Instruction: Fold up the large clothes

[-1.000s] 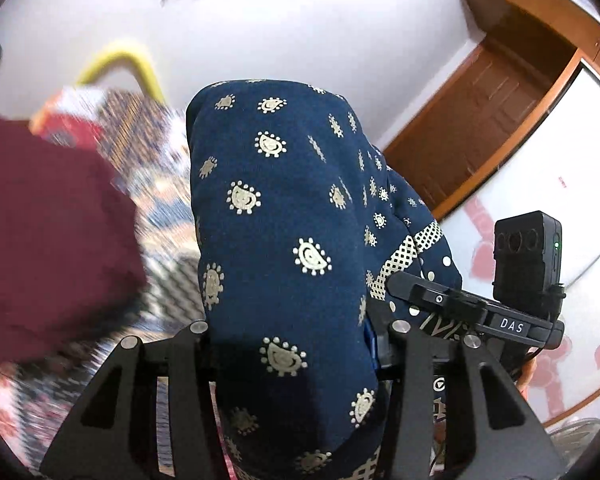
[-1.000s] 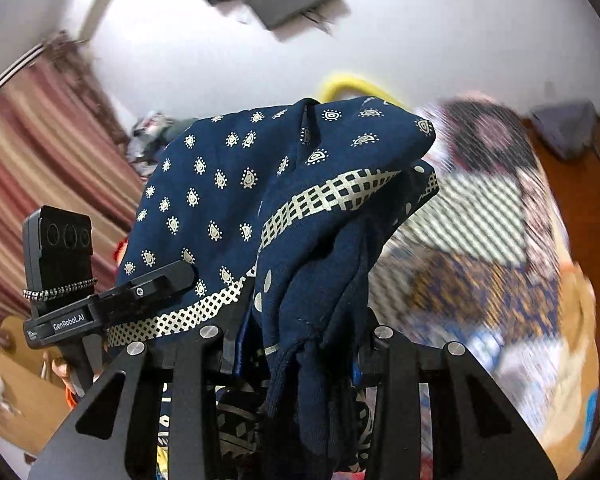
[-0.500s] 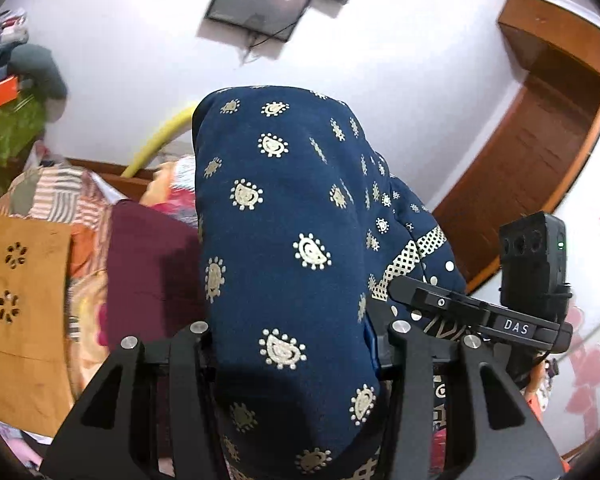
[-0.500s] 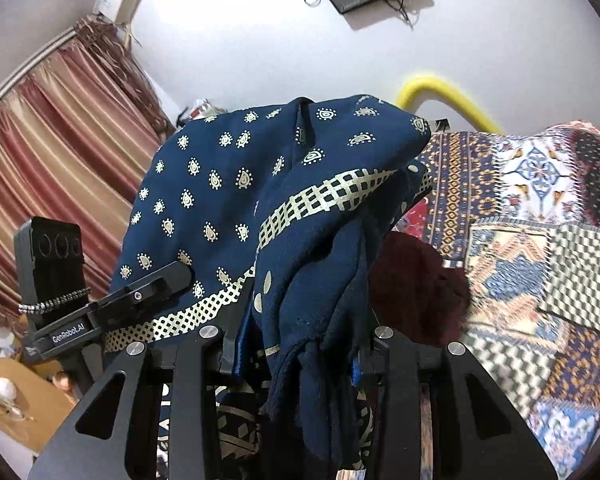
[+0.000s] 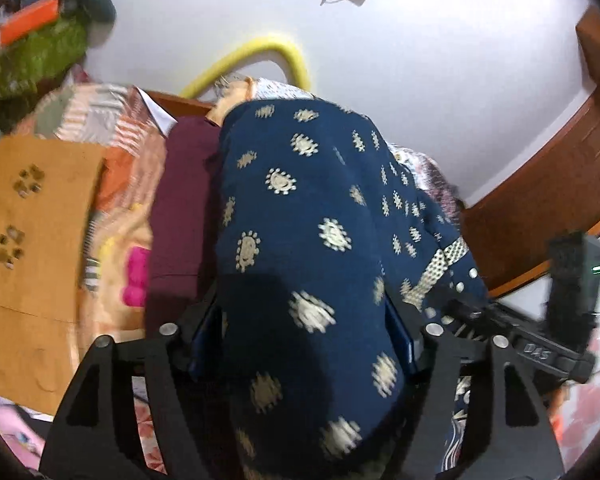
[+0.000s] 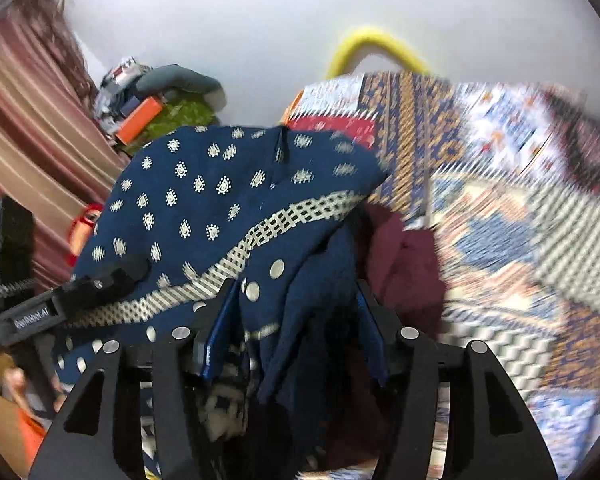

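A navy blue garment [image 5: 312,240] with small cream motifs and a cream lattice band is bunched and held between both grippers. My left gripper [image 5: 302,336] is shut on it, the cloth draping over its jaws. My right gripper [image 6: 294,316] is shut on the same garment [image 6: 220,208], near the lattice band. A folded maroon garment [image 5: 184,208] lies on the bed just behind the blue one; it also shows in the right wrist view [image 6: 404,256]. Each gripper shows in the other's view, at the right [image 5: 540,354] and at the left [image 6: 56,304].
A patchwork bedspread [image 6: 500,208] covers the bed. A yellow curved tube [image 5: 268,52] stands at the bed's head against the white wall. A pile of clothes and an orange box [image 6: 140,116] sit at the far left. A wooden door [image 5: 548,184] is at the right.
Both grippers have tilted down toward the bed, still holding the blue garment. The maroon garment now lies close behind the blue one. The views are motion-blurred.
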Demonstrator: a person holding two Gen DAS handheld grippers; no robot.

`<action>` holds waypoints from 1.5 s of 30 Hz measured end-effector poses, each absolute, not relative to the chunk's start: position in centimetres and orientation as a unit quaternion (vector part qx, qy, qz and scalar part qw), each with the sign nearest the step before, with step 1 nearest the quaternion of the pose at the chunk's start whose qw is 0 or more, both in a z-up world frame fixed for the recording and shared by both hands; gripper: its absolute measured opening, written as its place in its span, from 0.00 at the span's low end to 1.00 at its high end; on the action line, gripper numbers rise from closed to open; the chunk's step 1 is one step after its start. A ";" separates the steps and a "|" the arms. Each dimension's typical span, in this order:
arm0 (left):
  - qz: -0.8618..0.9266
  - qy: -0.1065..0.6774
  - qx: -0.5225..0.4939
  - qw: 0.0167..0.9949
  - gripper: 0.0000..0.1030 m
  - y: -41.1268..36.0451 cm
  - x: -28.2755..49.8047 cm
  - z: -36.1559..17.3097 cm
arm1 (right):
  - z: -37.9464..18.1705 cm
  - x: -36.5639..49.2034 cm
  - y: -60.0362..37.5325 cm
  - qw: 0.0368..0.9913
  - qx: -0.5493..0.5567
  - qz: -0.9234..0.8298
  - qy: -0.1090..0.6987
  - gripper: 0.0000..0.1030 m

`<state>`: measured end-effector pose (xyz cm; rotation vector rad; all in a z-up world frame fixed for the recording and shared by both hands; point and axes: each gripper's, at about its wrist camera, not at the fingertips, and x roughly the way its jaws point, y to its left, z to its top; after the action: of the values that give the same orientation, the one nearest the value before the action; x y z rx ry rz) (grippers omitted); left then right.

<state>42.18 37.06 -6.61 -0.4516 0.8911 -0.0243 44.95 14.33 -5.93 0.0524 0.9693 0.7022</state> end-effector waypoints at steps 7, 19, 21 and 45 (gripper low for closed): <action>0.027 0.416 -0.183 0.890 0.73 34.9 36.9 -4.2 | -3.5 40.9 11.3 0.858 -0.053 0.304 0.411 0.54; 0.053 0.327 -0.137 0.934 0.73 29.2 24.5 5.7 | 4.4 32.2 5.4 0.890 -0.016 0.346 0.298 0.54; 0.053 0.299 -0.127 0.944 0.73 28.0 22.4 7.5 | 6.0 29.9 4.4 0.896 -0.011 0.355 0.267 0.54; 0.113 0.004 -0.024 0.993 0.93 14.1 -0.7 10.4 | 7.3 11.8 -2.1 0.932 0.029 0.361 0.029 0.82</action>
<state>-0.70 14.11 10.39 -0.0484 0.0071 0.2269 11.83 -2.12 7.31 0.0602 0.0594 0.7390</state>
